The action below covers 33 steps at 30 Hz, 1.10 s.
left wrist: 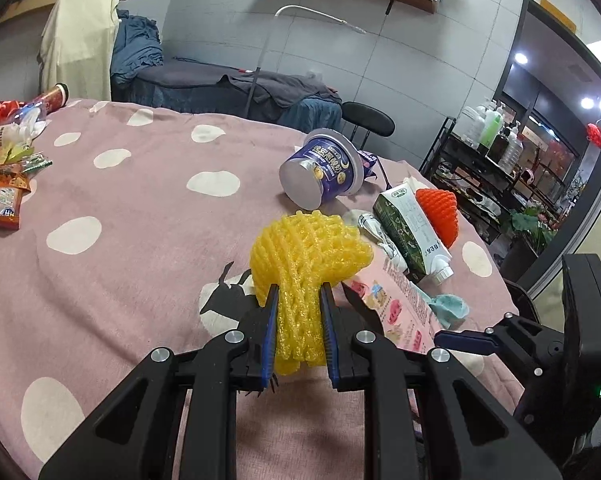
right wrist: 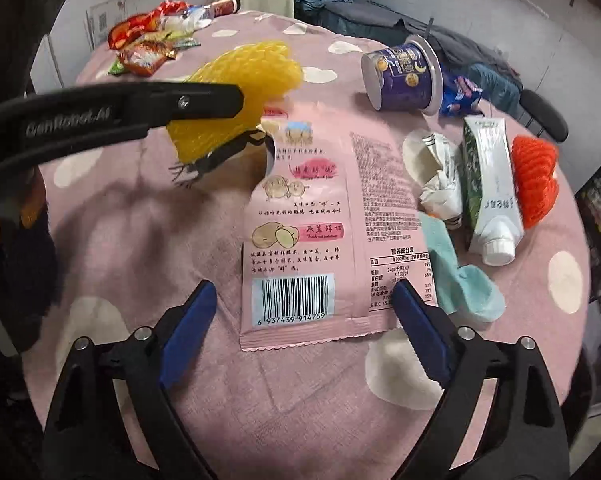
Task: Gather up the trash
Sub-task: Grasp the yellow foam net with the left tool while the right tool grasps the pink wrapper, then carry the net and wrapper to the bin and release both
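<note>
Surface: pink dotted cloth (right wrist: 180,420)
Left tool (left wrist: 299,300): clamped on yellow foam net (left wrist: 306,248), lifted
Right tool (right wrist: 304,300): spread apart over pink snack bag (right wrist: 300,220)

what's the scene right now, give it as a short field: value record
surface: round table under a pink cloth with white dots
left gripper: shut on yellow foam net, lifted off the cloth
right gripper: open, fingers either side of pink snack bag, which lies flat
right of the bag: crumpled white wrapper, green carton, orange foam net, teal sock
far side: blue cup on its side
far left: wrapper pile
</note>
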{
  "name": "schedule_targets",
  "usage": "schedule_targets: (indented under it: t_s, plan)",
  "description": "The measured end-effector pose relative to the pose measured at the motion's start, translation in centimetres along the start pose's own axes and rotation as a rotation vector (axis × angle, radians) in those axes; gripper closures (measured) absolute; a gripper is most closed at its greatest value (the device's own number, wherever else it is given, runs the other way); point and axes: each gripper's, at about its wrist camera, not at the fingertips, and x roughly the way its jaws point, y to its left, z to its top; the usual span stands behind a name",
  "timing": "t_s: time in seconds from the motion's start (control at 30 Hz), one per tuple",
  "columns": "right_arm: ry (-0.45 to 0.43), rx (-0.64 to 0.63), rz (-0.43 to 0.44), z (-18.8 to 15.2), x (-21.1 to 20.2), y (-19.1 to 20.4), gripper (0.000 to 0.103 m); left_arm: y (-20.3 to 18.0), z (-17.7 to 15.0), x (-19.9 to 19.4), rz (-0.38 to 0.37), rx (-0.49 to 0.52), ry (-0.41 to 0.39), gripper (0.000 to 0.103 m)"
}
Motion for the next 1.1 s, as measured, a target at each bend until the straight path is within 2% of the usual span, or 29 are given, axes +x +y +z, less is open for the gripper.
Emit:
schedule_targets:
  t_s: [0.03, 0.07, 0.17, 0.33, 0.53, 0.7, 0.9, 1.1]
  plan:
    - [-0.009, 0.035, 0.040, 0.0, -0.3, -0.8, 0.043, 0.1, -0.1, -0.1, 0.001, -0.001, 0.000, 0.083]
    - [-0.019, 0.054, 0.046, -0.1, -0.5, -1.2, 0.048, 0.1, -0.1, -0.1, 0.001, -0.003, 0.001, 0.083]
    - [-0.049, 0.097, 0.054, -0.6, -0.9, -2.0, 0.048, 0.1, -0.3, -0.4, -0.006, -0.010, 0.002, 0.083]
    - [-0.155, 0.157, 0.051, -1.7, -3.5, -2.9, 0.048, -0.4, -0.5, -0.9, -0.011, -0.005, -0.005, 0.083]
    - [-0.211, 0.275, 0.079, -3.4, -5.3, -5.0, 0.049, -1.8, -0.6, -1.5, -0.028, 0.016, -0.013, 0.083]
    - [-0.306, 0.327, 0.026, -5.2, -8.6, -6.2, 0.049, -3.8, -0.6, -2.1, -0.068, 0.044, -0.032, 0.083]
    - [-0.412, 0.391, -0.072, -8.4, -12.7, -8.0, 0.049, -8.1, -0.6, -2.2, -0.152, 0.121, -0.043, 0.083]
    - [-0.457, 0.513, -0.194, -12.4, -15.7, -11.6, 0.049, -13.2, -0.7, -1.1, -0.250, 0.216, -0.024, 0.083]
